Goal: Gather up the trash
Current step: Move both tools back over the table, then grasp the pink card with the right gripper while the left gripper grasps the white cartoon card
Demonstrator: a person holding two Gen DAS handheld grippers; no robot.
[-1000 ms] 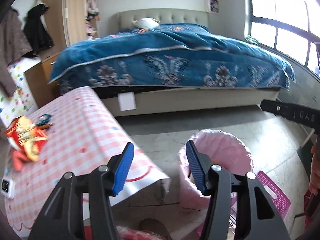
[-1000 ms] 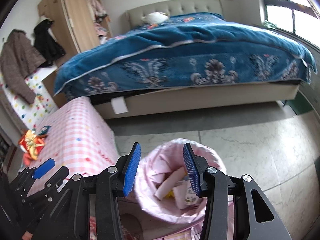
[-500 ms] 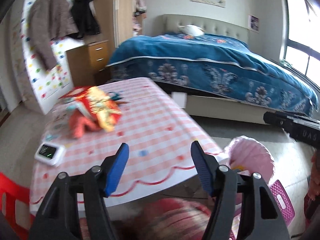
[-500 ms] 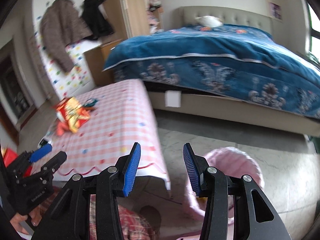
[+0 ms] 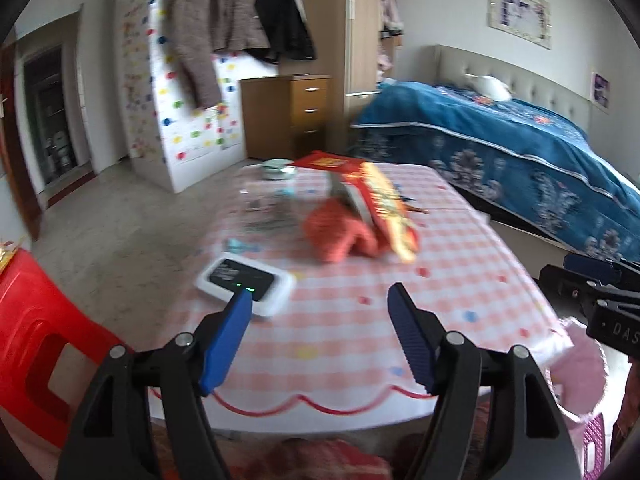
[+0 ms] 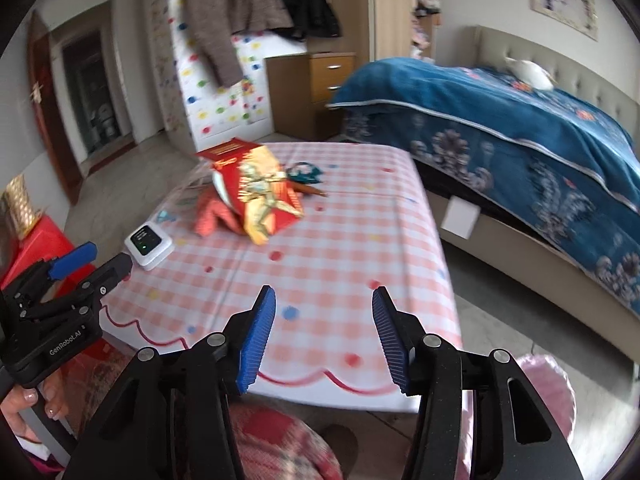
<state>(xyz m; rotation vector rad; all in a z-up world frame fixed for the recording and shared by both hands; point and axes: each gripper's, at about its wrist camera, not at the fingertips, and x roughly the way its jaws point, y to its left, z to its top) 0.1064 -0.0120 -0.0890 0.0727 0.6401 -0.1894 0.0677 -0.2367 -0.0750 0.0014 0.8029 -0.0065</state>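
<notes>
A red and yellow snack bag lies on the pink checked table with an orange crumpled wrapper against it. Both also show in the right wrist view: the bag and the wrapper. My left gripper is open and empty above the table's near edge, short of the trash. My right gripper is open and empty over the near right part of the table. The pink-lined trash bin stands on the floor at the table's right corner.
A white device with a dark screen lies on the table near my left fingers. A red plastic stool stands at the left. A bed with a blue cover is at the right. Small clutter lies behind the bag.
Both grippers have swung left from the trash bin to face the table. The snack bag and wrapper now sit ahead of them, closer in view. Both stayed open and empty.
</notes>
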